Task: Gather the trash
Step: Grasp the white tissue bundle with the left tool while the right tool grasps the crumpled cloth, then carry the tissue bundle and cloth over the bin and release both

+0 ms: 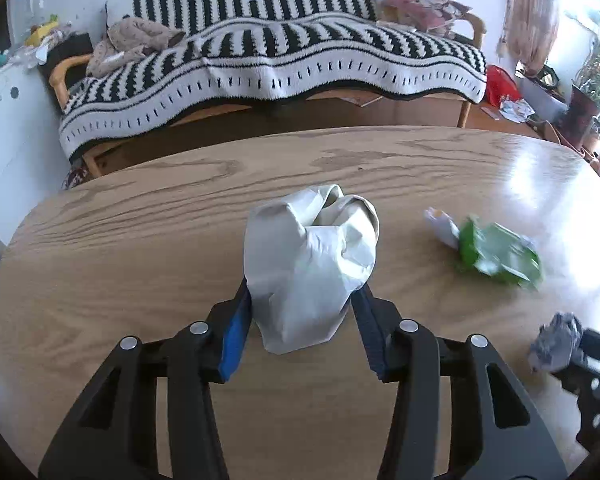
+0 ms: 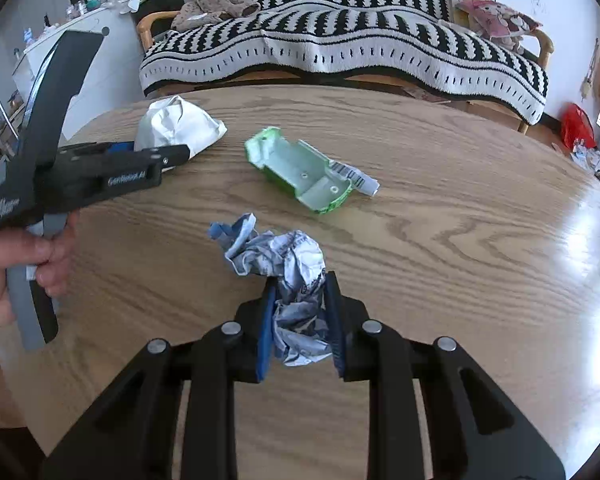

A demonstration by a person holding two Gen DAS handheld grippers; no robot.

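Observation:
A crumpled white paper bag (image 1: 312, 264) stands on the oval wooden table (image 1: 120, 248). My left gripper (image 1: 303, 286) is shut on its lower part, one blue pad on each side. The right wrist view shows that gripper (image 2: 168, 156) from the side, gripping the bag (image 2: 180, 128). A wad of printed grey-white paper (image 2: 296, 280) lies nearer, and my right gripper (image 2: 302, 280) is shut on its near end. In the left wrist view, wad (image 1: 556, 344) and right gripper (image 1: 592, 348) show at the right edge. A flattened green carton (image 2: 300, 172) lies loose between them.
A small white barcoded piece (image 2: 360, 180) touches the carton's right end. Behind the table stands a sofa under a black-and-white striped blanket (image 1: 280, 52). A person's hand (image 2: 20, 264) holds the left gripper's handle. A white cabinet (image 2: 80, 40) stands at the back left.

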